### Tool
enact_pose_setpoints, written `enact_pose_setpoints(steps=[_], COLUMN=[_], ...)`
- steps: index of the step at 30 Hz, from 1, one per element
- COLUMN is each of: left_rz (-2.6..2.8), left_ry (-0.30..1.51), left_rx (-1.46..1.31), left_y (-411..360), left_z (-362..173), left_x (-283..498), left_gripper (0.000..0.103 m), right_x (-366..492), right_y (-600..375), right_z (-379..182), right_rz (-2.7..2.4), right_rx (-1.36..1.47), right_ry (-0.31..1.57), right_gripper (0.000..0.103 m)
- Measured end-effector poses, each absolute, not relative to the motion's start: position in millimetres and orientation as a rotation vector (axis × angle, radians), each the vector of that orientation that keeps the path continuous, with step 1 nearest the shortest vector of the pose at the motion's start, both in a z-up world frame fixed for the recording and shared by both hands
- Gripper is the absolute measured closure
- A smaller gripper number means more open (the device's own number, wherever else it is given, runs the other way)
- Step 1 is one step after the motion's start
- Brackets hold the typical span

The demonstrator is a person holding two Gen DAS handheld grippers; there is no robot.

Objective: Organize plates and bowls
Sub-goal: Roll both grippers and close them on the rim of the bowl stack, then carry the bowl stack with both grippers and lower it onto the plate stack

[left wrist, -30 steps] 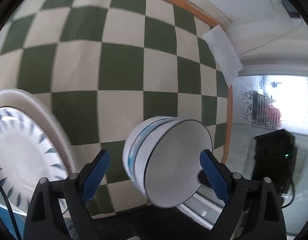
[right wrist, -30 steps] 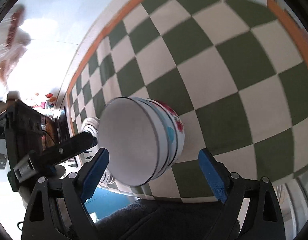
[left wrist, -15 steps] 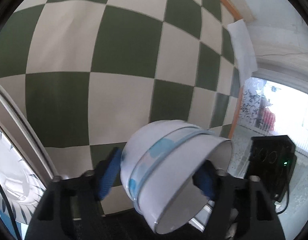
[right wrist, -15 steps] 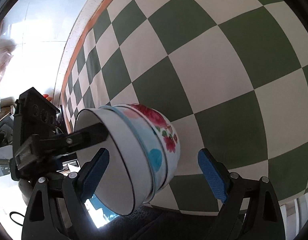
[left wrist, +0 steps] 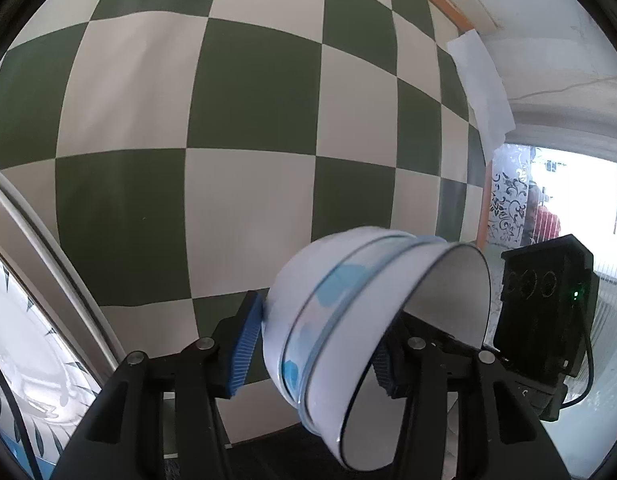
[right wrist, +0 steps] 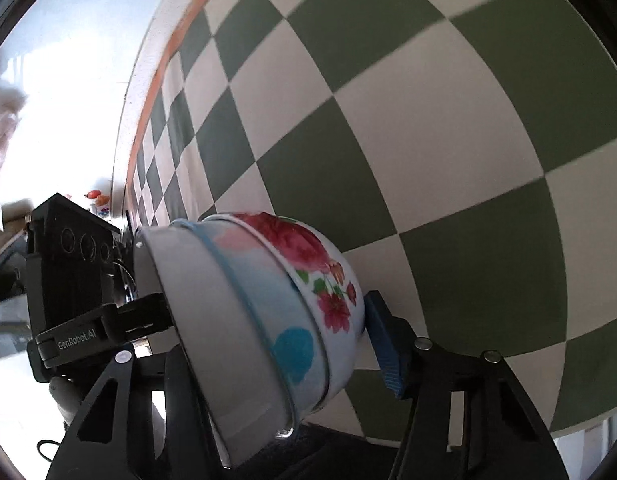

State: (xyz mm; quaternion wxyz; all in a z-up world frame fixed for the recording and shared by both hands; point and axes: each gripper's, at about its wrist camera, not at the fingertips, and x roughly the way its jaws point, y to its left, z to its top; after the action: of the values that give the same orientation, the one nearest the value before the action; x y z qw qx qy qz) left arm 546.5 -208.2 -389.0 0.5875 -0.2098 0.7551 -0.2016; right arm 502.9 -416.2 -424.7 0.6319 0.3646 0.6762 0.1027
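Left wrist view: fisheye looking steeply down along the left claw [left wrist: 314, 346] at the checkered counter [left wrist: 244, 120], very near. Right wrist view: likewise over the right claw [right wrist: 276, 344]. Both share the stacked bowls [left wrist: 348, 320], lower centre of each frame.

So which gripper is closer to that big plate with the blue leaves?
Left. The left gripper has the leaf-patterned plate just beside it; the right gripper is across the stacked bowls, farther off. Both sets of jaws have just been closing, the bowls between them.
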Motion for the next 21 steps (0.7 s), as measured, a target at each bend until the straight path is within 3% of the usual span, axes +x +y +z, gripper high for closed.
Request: enact_pose_setpoints(steps=[21], left_rz=[-0.436], left_ry=[1.659], left_rx=[-0.515], left_y=[-181.4], left_z=[-354.0], left_x=[550.8], left_gripper=[0.057], right_x=[518.0], right_y=[-397.3], right_z=[-389.9], right_rz=[0.299], right_rx=[0.751], right_ry=[1.473], right_gripper=[0.051])
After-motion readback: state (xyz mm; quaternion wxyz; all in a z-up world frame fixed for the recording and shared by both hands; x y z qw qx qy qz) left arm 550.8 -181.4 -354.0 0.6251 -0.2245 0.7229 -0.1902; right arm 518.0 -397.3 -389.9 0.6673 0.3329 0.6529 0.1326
